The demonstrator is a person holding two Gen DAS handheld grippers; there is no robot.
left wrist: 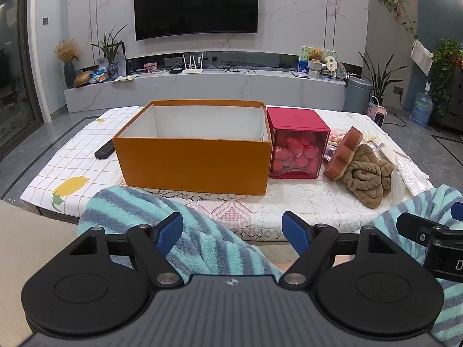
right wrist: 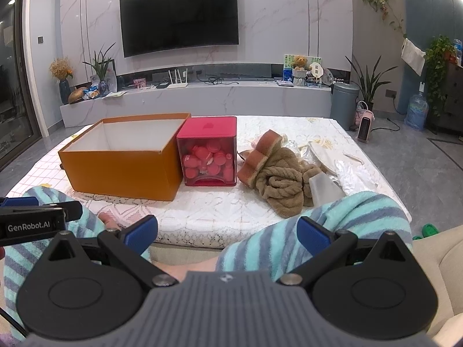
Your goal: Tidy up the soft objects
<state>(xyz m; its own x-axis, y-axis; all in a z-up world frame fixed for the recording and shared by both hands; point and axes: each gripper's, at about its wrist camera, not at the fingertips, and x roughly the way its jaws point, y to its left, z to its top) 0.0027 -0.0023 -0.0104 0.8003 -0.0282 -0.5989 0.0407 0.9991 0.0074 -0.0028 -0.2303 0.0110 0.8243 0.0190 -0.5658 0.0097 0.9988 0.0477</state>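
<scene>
Your left hand-held gripper (left wrist: 232, 232) and right hand-held gripper (right wrist: 227, 232) hover released above your striped-pyjama knees; the brown towel (right wrist: 285, 183) and sponge (right wrist: 259, 156) lie on the tabletop (right wrist: 202, 214) right of the empty orange box (right wrist: 121, 173)

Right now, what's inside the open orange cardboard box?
The orange cardboard box shows only bare white inner walls from both wrist views. Its near wall hides the floor, so anything lying low inside cannot be seen.

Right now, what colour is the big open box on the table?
Orange outside, white inside. The box shows best in the left wrist view.
</scene>
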